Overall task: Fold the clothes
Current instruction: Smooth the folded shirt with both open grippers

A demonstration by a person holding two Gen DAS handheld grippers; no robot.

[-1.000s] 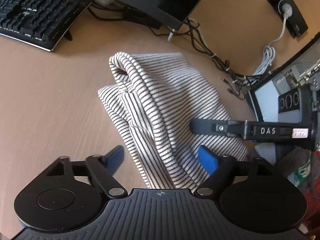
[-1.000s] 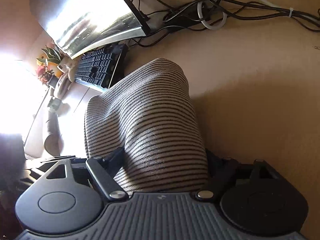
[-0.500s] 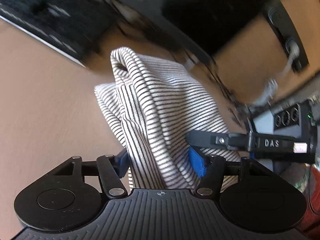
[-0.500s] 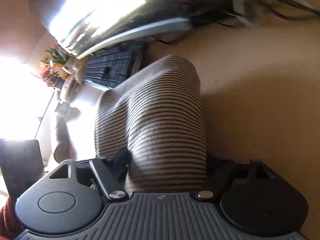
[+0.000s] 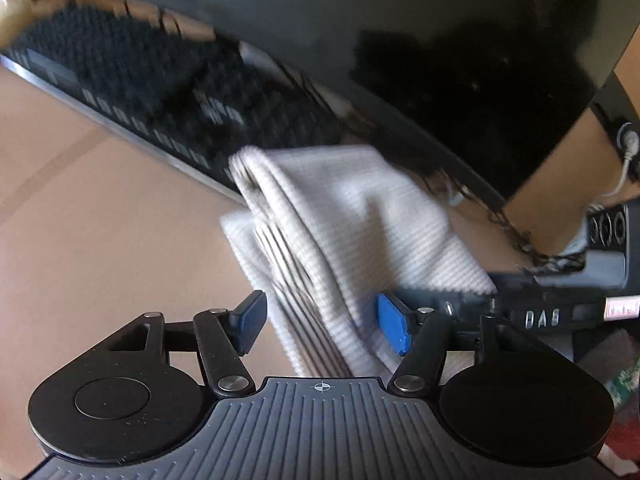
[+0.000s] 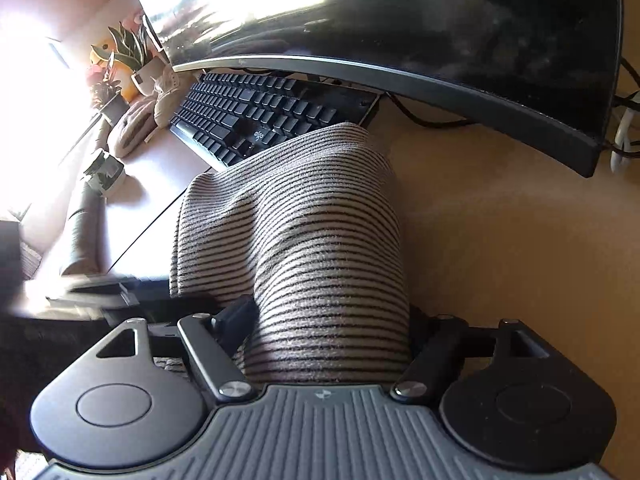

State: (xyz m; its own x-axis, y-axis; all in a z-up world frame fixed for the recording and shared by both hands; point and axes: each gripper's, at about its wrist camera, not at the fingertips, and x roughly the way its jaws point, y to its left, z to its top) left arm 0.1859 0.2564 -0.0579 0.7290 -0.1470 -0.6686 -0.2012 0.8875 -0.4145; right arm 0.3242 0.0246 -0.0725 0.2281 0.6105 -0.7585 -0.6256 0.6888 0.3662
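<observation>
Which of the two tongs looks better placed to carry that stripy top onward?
Probably the right tongs: the striped top fills them, pressed between both sides. The left tongs stand wider, gap showing beside the cloth.

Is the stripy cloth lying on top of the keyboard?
No, the striped cloth is bunched up between the right gripper's jaws, in front of the keyboard, not on its keys.

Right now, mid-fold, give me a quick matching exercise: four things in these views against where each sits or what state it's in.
Things:
1. striped garment
2. keyboard
3. monitor
4. potted plant

Places or states:
A. curved screen overhanging the keyboard
B. far corner of the desk, by the bright window
C. bunched between the fingers of the left gripper and the right gripper
D. flat on the desk under the screen's edge

Pairs: 1-C, 2-D, 3-A, 4-B
</observation>
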